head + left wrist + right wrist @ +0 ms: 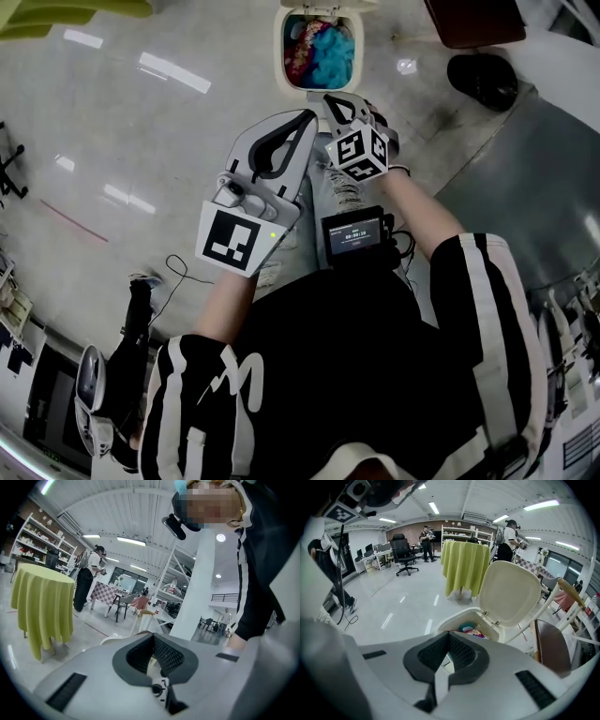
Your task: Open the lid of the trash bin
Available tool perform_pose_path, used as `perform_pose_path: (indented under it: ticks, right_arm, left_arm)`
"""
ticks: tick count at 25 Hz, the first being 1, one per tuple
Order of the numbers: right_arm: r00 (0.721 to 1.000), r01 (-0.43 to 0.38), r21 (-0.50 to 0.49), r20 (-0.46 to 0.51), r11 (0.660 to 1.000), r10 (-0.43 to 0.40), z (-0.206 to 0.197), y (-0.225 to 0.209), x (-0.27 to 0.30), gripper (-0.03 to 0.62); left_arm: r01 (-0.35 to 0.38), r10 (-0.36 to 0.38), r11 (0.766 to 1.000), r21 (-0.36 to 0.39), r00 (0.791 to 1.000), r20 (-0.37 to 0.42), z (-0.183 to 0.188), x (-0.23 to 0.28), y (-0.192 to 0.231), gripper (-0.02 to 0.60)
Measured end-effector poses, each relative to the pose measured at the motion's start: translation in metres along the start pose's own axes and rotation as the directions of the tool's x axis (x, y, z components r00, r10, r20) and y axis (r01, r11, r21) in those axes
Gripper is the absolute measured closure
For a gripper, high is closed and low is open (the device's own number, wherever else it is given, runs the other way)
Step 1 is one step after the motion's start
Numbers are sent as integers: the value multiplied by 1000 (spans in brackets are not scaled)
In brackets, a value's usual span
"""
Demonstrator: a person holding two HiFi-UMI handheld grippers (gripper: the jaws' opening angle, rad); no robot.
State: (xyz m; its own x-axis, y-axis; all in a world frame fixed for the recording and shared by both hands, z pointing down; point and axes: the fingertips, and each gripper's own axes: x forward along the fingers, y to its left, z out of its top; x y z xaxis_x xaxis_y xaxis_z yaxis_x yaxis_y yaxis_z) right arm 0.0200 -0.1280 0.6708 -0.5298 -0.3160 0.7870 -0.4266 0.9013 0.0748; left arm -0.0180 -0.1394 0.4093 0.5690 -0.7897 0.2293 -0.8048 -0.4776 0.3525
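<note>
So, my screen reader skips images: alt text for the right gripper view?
A cream trash bin stands with its lid raised, colourful rubbish inside. The right gripper, jaws shut and empty, fills the foreground; a green-draped table stands behind.

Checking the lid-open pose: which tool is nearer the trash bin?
Right. The right tool sits just short of the bin, facing it; the left tool is slightly farther back.

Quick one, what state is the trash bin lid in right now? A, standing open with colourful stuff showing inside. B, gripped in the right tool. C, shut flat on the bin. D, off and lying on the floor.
A: the lid stands upright at the back of the trash bin, and blue and multicoloured contents show in the opening.
</note>
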Motion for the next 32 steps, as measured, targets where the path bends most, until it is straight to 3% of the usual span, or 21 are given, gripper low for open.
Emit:
perform_pose_path:
  ticks: [13,32]
  right_arm:
    - [996,-22,7,89,1000,21,42,-7,-45,583]
    - [957,52,60,283,997,-67,110,-43,-114,583]
  left_arm:
    - [11,-10,1000,-1,1000,9,25,-1,-9,574]
    - [-14,13,999,43,1000,16,52,-13,-15,574]
